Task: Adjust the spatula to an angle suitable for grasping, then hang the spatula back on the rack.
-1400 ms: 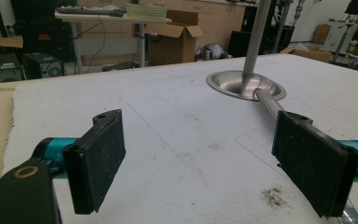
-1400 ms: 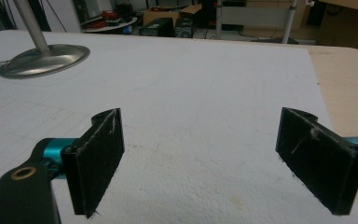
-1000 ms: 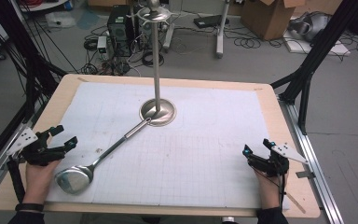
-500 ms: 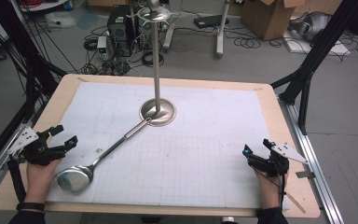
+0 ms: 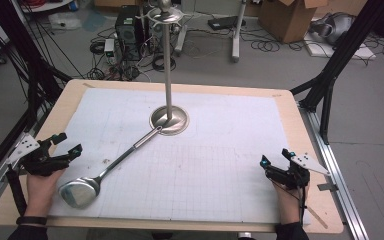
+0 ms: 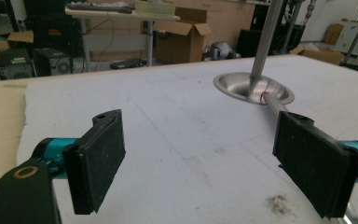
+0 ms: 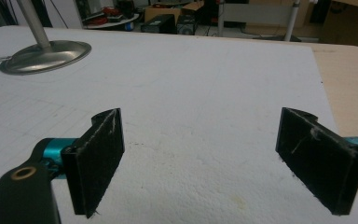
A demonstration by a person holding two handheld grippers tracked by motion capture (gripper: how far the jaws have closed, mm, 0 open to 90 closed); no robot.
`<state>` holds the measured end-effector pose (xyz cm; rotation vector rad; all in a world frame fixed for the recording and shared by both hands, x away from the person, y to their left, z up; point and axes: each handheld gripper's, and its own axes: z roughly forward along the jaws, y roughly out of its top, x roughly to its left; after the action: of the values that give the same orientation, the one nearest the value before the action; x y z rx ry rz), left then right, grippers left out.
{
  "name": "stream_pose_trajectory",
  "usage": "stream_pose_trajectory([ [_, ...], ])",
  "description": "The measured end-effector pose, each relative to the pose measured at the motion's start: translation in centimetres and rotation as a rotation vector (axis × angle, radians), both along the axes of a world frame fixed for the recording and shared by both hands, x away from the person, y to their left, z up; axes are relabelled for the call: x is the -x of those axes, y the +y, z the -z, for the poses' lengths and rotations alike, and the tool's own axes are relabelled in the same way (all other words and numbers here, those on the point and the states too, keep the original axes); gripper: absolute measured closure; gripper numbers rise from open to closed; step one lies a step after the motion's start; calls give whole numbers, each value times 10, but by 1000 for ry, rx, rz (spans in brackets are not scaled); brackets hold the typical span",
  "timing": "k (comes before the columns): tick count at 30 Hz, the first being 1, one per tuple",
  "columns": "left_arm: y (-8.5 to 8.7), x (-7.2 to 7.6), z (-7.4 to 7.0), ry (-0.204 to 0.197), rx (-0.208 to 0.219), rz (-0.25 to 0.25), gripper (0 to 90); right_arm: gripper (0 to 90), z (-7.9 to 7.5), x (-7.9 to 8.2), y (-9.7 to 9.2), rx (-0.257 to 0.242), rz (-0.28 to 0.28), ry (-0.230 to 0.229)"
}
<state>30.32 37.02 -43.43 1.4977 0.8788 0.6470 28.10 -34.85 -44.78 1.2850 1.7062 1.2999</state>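
One metal ladle (image 5: pixel 111 167) lies flat on the white gridded mat (image 5: pixel 230 150). Its bowl sits just in front of the left gripper (image 5: pixel 60 150), off that gripper's right jaw, and its long handle runs away from the jaws until its tip touches the round base of the single utensil stand (image 5: pixel 169 120). In the left gripper view the handle (image 6: pixel 272 103) disappears behind the right jaw, so the jaws stand beside the ladle, not around it. Both pairs of jaws are spread wide and hold nothing. The right gripper (image 5: pixel 276 161) rests well apart from the ladle, with bare mat between and ahead of its jaws.

The ladle looks like polished steel: stiff, fairly weighty at the bowl end, and slippery under rubber pads. The best hold is probably across the straight handle, nearer the bowl for balance (the bowl itself is too broad and curved to pinch). Whether the handle tip has a hanging hole or hook I cannot tell at this distance.

Count: one ladle, one stand, two grippers.
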Motion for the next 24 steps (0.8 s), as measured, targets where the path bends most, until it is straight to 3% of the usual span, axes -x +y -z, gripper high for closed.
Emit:
stream_pose_trajectory([
  [4,0,7,-20,-29,-2,10,171,145,0,0,0,0,-1,0],
  [8,-3,13,-36,-19,-21,31,171,145,0,0,0,-3,-2,0],
  [16,-19,18,-58,15,-43,91,171,145,0,0,0,-2,0,2],
  [24,-44,16,-67,95,-125,153,166,146,0,0,-1,-2,0,-1],
])
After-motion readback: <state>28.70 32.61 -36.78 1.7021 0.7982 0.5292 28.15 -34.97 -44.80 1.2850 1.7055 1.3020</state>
